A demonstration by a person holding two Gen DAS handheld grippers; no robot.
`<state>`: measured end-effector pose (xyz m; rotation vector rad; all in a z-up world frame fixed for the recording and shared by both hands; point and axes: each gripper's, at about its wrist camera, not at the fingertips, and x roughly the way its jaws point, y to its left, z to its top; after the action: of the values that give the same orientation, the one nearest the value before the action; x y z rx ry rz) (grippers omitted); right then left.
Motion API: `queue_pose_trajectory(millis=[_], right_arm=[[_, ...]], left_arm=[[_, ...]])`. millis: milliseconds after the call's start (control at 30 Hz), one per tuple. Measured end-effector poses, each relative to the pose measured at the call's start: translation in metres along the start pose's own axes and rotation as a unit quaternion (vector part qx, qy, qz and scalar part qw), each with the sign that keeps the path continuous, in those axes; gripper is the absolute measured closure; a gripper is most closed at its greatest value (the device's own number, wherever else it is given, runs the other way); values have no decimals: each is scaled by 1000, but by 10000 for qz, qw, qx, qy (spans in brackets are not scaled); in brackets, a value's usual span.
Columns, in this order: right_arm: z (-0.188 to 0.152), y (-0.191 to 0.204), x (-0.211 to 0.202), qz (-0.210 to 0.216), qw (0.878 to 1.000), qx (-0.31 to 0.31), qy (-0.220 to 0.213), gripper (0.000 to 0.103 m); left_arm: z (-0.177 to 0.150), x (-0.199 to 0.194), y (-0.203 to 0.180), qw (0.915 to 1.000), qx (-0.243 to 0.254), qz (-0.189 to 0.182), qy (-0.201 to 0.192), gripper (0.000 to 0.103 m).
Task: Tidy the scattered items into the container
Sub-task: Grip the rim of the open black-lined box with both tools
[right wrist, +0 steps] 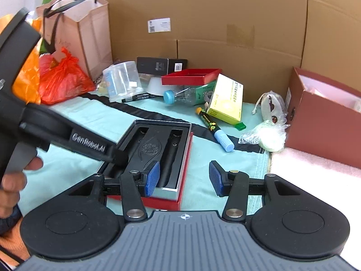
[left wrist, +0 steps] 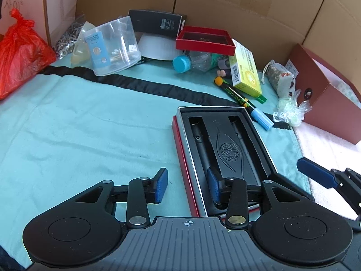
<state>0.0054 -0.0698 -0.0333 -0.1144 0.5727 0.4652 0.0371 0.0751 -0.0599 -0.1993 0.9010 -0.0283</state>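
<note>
An open red pen case (left wrist: pixel 223 149) with a black insert holding two dark pens lies on the teal cloth; it also shows in the right wrist view (right wrist: pixel 158 155). My left gripper (left wrist: pixel 188 186) is open, straddling the case's near left edge, right finger inside the case. My right gripper (right wrist: pixel 183 178) is open, straddling the case's near right edge. A blue-capped marker (left wrist: pixel 246 103), a yellow box (left wrist: pixel 244 67), a plastic bottle (left wrist: pixel 194 62) and a wrapped bundle (left wrist: pixel 288 110) lie scattered beyond. A brown-red box (left wrist: pixel 325 92) stands open at right.
Cardboard walls (left wrist: pixel 225 6) close off the back and right. A clear tub (left wrist: pixel 112 47), a white bowl (left wrist: pixel 158 47), a red lid (left wrist: pixel 205 39) and a black box (left wrist: pixel 155 22) sit at the back. A red plastic bag (left wrist: pixel 20 52) lies left. A paper bag (right wrist: pixel 76 31) stands behind.
</note>
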Motion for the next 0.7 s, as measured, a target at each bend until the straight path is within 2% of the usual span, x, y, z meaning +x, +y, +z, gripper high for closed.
queue_pose_trajectory(millis=[267, 367, 533, 700], right_arm=[[4, 1, 21, -48, 9998, 47, 196, 50], [4, 0, 28, -65, 9995, 121, 284, 51], [7, -3, 35, -55, 9991, 219, 353, 58], [11, -3, 42, -41, 9990, 238, 388, 62]], left_arm=[[5, 6, 4, 10000, -52, -44, -42, 57], [6, 7, 4, 10000, 11, -50, -70, 64], [7, 8, 1, 9996, 177, -169, -119, 85], [4, 9, -5, 9986, 440, -85, -268, 84]])
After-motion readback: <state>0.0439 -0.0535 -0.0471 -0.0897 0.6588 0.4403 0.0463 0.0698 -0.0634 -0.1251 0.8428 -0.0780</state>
